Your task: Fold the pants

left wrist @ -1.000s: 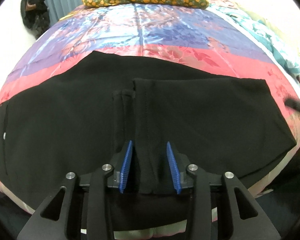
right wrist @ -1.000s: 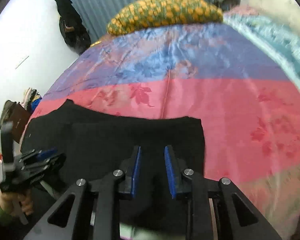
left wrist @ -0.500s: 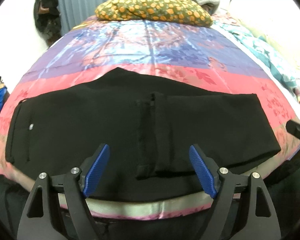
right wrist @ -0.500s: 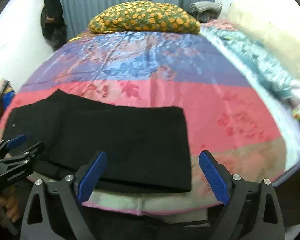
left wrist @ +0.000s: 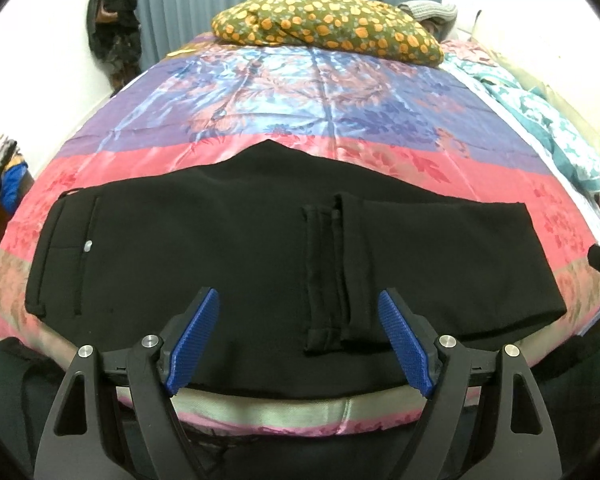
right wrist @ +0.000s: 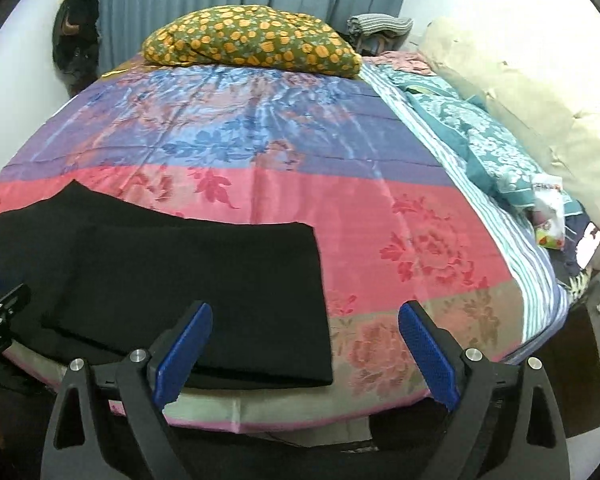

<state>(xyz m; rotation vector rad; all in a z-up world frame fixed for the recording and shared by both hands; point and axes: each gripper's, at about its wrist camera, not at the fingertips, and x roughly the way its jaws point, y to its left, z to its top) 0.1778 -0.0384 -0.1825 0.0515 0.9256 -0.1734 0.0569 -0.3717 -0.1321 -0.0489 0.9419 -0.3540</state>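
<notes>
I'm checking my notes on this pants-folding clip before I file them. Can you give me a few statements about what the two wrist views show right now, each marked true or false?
1. The left claw is open and holds nothing. True.
2. The right claw is shut on the pants. False: it is open, its blue pads spread apart, with no cloth between them.
3. The black pants lie on the bedspread, with the leg ends folded back over the middle. True.
4. The waistband with its small button is at the right end in the left wrist view. False: it is at the left end.
5. The orange-spotted pillow lies on top of the pants. False: it sits at the far end of the bed, apart from them.
</notes>
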